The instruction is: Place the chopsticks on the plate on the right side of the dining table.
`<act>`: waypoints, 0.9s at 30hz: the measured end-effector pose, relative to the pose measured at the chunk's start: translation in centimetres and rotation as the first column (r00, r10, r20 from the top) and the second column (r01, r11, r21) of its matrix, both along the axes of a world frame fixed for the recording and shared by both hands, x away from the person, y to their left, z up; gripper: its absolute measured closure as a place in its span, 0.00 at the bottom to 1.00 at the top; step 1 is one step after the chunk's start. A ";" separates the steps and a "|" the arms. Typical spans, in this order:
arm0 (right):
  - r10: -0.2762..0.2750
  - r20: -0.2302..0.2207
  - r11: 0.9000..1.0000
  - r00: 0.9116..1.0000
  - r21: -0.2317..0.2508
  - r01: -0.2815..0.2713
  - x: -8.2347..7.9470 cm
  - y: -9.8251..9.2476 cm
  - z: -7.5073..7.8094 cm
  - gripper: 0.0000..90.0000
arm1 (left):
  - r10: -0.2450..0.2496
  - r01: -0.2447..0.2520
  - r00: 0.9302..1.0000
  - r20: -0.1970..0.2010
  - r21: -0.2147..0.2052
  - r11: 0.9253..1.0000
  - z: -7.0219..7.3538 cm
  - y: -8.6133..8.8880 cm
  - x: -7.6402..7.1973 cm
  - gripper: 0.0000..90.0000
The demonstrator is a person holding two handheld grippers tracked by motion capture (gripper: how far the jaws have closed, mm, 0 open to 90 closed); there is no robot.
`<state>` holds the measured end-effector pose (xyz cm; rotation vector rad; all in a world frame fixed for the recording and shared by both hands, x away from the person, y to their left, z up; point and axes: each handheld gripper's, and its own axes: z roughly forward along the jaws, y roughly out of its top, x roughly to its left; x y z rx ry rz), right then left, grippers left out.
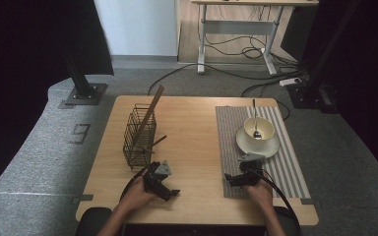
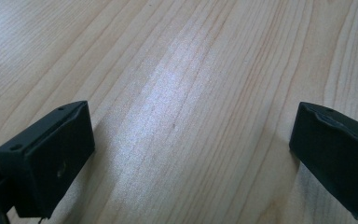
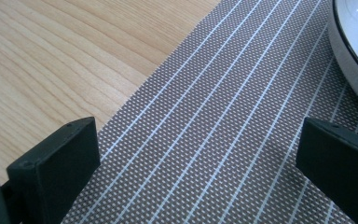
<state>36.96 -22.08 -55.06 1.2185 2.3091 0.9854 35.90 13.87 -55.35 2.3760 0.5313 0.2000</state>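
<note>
No brand or label could be read anywhere; the one mark was a grey figure, like a "9" or a mirrored "e", on the grey floor (image 1: 34, 147) to the left of the wooden table (image 1: 197, 142).

The left gripper (image 1: 170, 193) rested low over the bare wood near the person's edge, held in the left hand (image 1: 137, 195). Its own view showed the two black jaws standing wide apart, with wood grain between them and nothing held. The right gripper (image 1: 230, 180), in the right hand (image 1: 259, 191), was over the near part of the striped placemat (image 1: 231, 147). Its jaws were also spread wide and empty. Its own view showed the fine brown weave of the mat with white lines, and at the upper right the rim of the saucer (image 3: 354, 51), which lay just beyond the jaws.

From the high view, a cream bowl (image 1: 259, 129) stood on this saucer on the placemat, and a metal spoon (image 1: 255, 123) stood in the bowl with its handle pointing away from the person. On the left part of the table stood a wire basket (image 1: 139, 135). A long wooden stick (image 1: 151, 110) leaned out of its top, and another dark stick (image 1: 155, 142) poked out through its side.
</note>
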 end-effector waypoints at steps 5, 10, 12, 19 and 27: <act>0.022 0.012 1.000 1.000 0.008 -0.022 -0.3 0.3 0.6 0.00 | 0.002 -0.002 1.000 0.000 0.000 1.000 0.0 0.0 0.0 0.00; 0.024 0.001 1.000 1.000 -0.001 -0.024 -0.3 0.6 1.0 0.00 | 0.003 -0.003 1.000 0.000 0.000 1.000 0.0 0.0 0.0 0.00; 0.029 -0.001 1.000 1.000 0.000 -0.029 -0.3 0.7 1.3 0.00 | 0.003 -0.003 1.000 0.000 0.000 1.000 0.0 0.0 0.0 0.00; 0.062 0.026 0.998 0.998 0.011 -0.062 -0.6 1.5 2.4 0.00 | 0.004 -0.004 1.000 0.000 0.000 1.000 0.0 0.0 0.0 0.00; 0.109 0.046 0.994 0.993 0.025 -0.110 -0.6 2.6 3.4 0.00 | 0.003 -0.003 1.000 0.001 0.002 1.000 0.0 0.0 0.0 0.00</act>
